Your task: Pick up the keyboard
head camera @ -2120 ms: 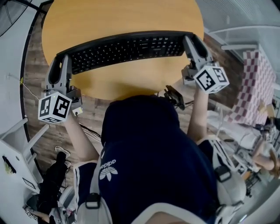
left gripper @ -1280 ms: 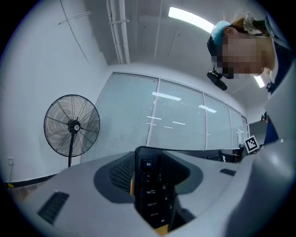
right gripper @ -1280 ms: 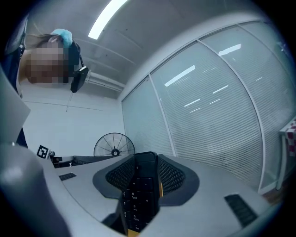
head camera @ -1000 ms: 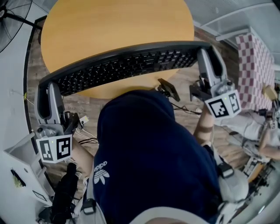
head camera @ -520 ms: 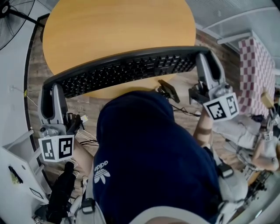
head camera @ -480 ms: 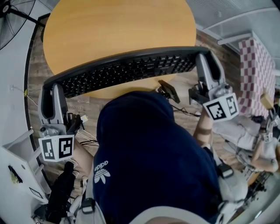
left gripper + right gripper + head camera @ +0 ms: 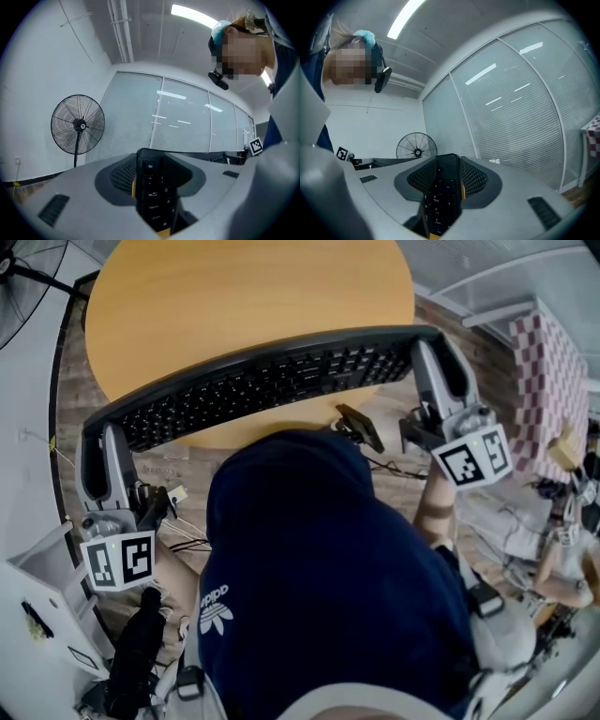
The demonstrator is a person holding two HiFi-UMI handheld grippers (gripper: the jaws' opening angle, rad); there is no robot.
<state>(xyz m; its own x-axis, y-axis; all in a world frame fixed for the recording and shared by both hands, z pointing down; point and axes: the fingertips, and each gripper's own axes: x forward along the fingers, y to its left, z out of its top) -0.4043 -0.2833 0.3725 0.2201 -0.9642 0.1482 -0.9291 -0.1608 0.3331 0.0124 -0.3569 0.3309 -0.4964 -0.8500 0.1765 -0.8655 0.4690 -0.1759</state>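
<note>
tabletop [image 7: 234, 287], round and wood-toned, is the reference surface: the black keyboard [image 7: 262, 381] spans its near edge with both ends overhanging the rim, and it appears to hang in the air above the wood rather than rest on it. judged from this, the pick-up is essentially complete. what is left, if anything, is to hold the load level and carry it on to a place the task does not state. the keyboard is supported at its two short ends only. left gripper [image 7: 94, 437] is closed on the esc-key end [image 7: 151, 192], which sits wedged between the two jaws with no gap visible. right gripper [image 7: 433, 348] is clamped in the same way on the numeric-pad end [image 7: 440, 194]. both grippers are held wide apart and point away from the person with an upward tilt, since their cameras face wall, glazing and ceiling, not the table. in the head view the left end lies lower than the right, so the keyboard runs at a slant. left marker cube [image 7: 117, 562] and right marker cube [image 7: 472, 456] sit at the rear of each gripper.
</note>
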